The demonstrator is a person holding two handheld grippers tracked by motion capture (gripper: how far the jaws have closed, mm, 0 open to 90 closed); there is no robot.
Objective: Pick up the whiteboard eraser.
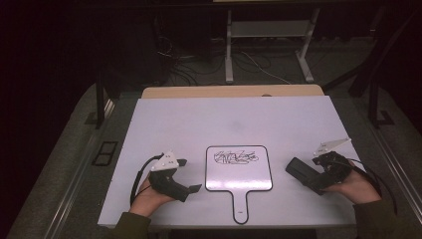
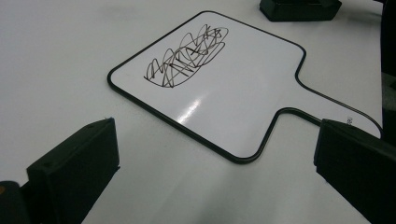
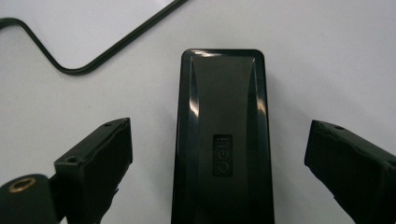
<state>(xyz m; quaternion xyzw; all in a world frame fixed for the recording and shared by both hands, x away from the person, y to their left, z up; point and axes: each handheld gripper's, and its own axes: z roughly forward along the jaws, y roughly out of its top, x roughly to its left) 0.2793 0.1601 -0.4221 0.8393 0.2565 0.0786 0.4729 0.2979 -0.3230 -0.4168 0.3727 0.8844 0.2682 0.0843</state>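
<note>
The black eraser (image 3: 219,140) lies flat on the white tabletop (image 1: 199,119), just right of the paddle-shaped whiteboard (image 1: 239,172) with its black scribble (image 1: 235,157); the right tool (image 3: 219,154) straddles it, jaws apart and clear of its sides. The left tool (image 2: 215,154) rests left of the whiteboard, jaws spread wide and holding nothing.

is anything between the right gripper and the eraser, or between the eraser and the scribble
Nothing visible. The right gripper is open with the eraser between its jaws. Between eraser and scribble lies only bare table and clean whiteboard.
</note>
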